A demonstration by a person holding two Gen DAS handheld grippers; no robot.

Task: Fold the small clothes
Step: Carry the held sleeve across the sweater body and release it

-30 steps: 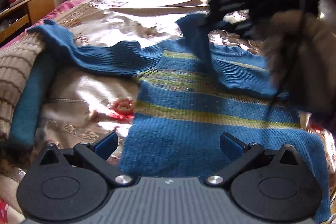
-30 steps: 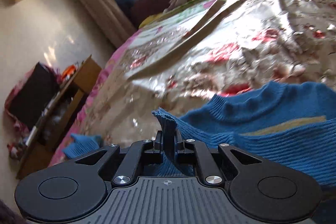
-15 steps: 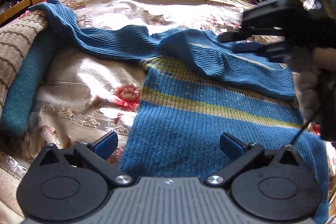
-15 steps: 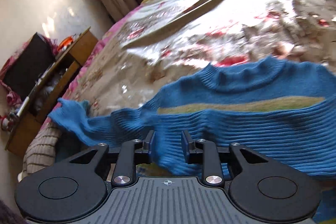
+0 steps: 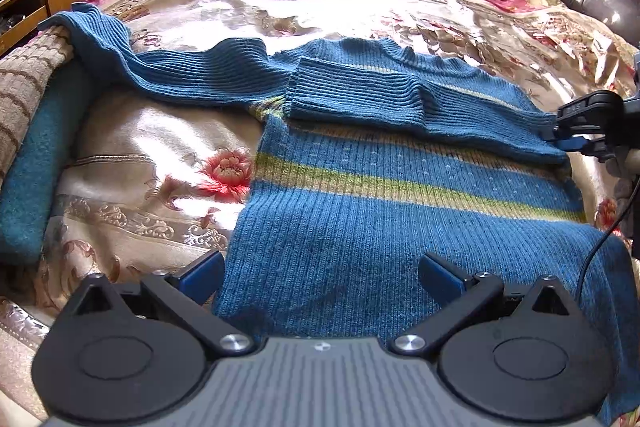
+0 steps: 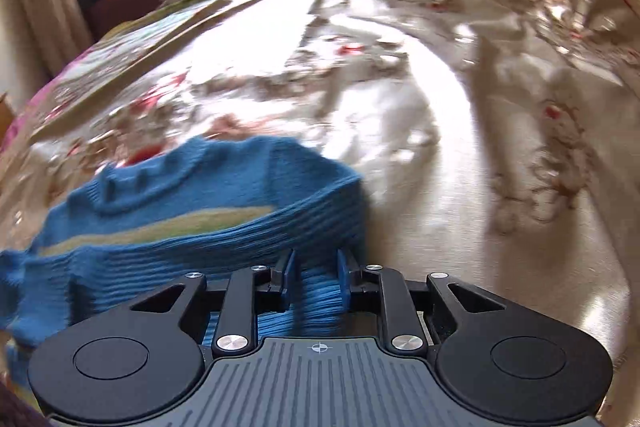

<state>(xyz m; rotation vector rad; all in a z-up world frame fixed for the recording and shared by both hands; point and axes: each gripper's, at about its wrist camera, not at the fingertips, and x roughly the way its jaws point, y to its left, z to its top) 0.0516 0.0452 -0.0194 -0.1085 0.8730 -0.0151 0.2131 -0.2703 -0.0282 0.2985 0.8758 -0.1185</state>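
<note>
Knitwear fills the space ahead of both tools: a blue striped sweater [image 5: 400, 195] lies flat on the floral bedspread [image 5: 168, 163]. The left gripper [image 5: 320, 275] stands wide open and holds nothing, its jaws straddling the sweater's lower hem, left finger over the bedspread just beside the knit edge, right finger over the knit. One sleeve [image 5: 400, 99] lies folded across the chest, well ahead of those jaws. The right gripper [image 6: 314, 277] has just been closing; its jaws stand narrowly apart with the sweater's blue ribbed edge between them, and whether the pads press it I cannot tell.
</note>
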